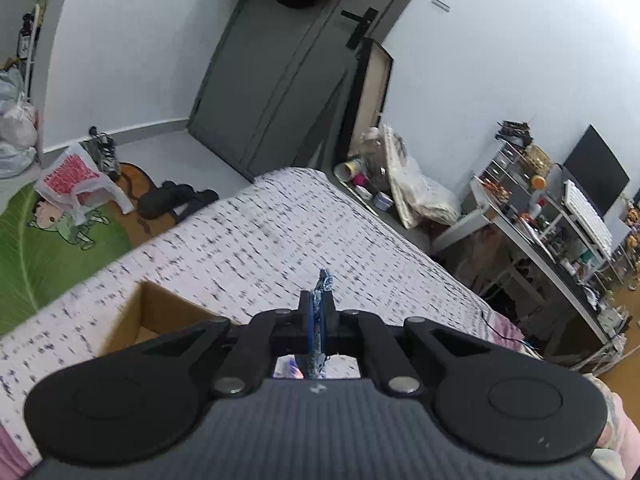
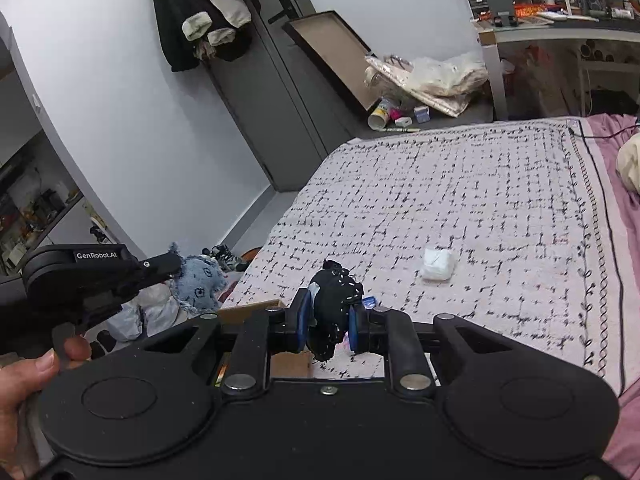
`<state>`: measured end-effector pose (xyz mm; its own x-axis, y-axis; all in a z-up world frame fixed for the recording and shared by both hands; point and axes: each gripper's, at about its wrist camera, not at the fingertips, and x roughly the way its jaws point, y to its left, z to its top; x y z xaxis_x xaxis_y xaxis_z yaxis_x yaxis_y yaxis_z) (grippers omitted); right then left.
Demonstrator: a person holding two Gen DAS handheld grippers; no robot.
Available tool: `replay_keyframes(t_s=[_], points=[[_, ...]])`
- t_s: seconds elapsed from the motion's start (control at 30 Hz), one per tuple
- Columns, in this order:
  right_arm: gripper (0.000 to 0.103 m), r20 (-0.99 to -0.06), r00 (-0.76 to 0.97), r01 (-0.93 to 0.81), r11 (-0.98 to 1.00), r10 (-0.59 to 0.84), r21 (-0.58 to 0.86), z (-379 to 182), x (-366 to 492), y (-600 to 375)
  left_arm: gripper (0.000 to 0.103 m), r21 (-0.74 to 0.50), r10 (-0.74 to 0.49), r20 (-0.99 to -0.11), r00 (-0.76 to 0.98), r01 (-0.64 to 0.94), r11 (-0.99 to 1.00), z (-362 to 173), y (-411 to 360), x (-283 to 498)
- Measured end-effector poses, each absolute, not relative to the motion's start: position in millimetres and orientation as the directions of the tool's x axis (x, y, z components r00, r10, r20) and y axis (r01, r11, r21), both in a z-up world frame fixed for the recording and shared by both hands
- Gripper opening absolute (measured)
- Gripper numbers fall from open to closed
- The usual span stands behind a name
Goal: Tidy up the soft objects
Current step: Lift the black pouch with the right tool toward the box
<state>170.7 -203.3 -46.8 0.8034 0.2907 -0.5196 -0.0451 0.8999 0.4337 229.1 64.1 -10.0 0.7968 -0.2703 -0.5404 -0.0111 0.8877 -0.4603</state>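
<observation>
Your right gripper (image 2: 327, 322) is clamped on a black cloth (image 2: 335, 300) with white stitching, bunched between the blue pads (image 2: 303, 320) and bulging above them. Your left gripper (image 1: 318, 312) has its jaws pressed almost flat together on a thin edge of blue denim toy (image 1: 325, 280), only a frayed tip showing past the fingertips; in the right wrist view that same gripper comes in from the left edge, your hand (image 2: 24, 376) on its handle, and the toy (image 2: 198, 282) hangs from its tip beyond the bed's edge, with stitched eyes on its pale denim face. Just beneath both grippers sits an open cardboard box (image 1: 160, 312) on the bed (image 1: 280, 232), its inside mostly hidden by the gripper bodies. A small blue scrap (image 2: 370, 302) lies on the bed just right of the black cloth. Farther out on the patterned cover rests a white folded cloth (image 2: 438, 265), well apart from both grippers. Beyond the bed's foot stands the grey door (image 1: 272, 92) with clothes hung over its top, and a cluttered desk (image 1: 532, 240) stands along the right-hand wall.
</observation>
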Motion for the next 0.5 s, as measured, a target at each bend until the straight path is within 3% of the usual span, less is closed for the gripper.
replay_keyframes(t_s=[0.5], points=[[0.019,-0.561,0.754,-0.088,0.898,0.342,0.431,-62,194,-146,0.002,-0.493,-0.282,-0.609,0.741,-0.076,0.867,-43,114,256]])
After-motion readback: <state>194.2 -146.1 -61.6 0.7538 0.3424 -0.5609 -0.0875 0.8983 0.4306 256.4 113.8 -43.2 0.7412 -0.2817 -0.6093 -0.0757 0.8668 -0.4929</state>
